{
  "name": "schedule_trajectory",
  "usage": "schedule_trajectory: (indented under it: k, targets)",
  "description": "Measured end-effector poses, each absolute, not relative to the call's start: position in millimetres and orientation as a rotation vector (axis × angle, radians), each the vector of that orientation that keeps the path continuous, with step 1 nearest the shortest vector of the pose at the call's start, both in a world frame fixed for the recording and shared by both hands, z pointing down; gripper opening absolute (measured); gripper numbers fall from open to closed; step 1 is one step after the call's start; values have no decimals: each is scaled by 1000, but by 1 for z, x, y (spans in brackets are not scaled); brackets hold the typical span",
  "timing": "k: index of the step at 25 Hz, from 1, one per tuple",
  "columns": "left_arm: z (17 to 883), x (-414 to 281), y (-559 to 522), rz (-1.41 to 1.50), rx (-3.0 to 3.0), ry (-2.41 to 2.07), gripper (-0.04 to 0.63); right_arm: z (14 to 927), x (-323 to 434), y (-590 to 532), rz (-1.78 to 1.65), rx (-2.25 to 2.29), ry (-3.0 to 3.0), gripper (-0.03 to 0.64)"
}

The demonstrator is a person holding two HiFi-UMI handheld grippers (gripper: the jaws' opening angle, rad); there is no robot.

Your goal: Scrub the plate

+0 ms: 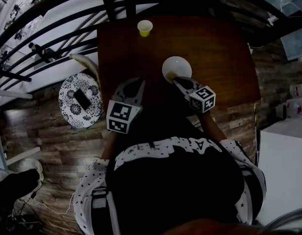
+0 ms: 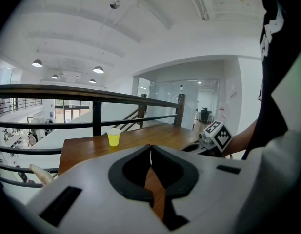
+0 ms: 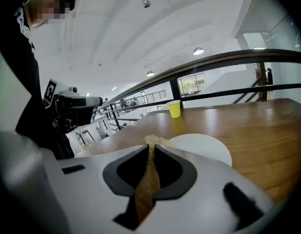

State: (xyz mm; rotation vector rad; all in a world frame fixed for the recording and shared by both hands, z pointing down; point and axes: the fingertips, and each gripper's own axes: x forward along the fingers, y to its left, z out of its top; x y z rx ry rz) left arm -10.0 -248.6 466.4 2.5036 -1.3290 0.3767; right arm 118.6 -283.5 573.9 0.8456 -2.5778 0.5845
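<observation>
White plate point(image 1: 176, 65) rim: right tongs point(image 1: 176, 79) pinching scrubber point(image 3: 151, 140).

Plate point(image 1: 176, 65) on table point(image 1: 224, 58); right tool point(image 1: 176, 79) at its near rim; left tool point(image 1: 139, 83) apart; yellow cup point(image 1: 145, 28) beyond.

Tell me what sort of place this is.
Probably an indoor mezzanine in an office-like building: a wooden table stands against a dark railing overlooking a lower floor, with glass partitions nearby.
</observation>
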Motion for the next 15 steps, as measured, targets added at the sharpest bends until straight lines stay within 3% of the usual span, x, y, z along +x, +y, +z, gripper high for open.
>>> schedule_trajectory:
  k: [15]
  targets:
    - [466, -11, -250, 373, 2497, -1340, 14, 556, 119, -293, 639, 927, -2598, 44]
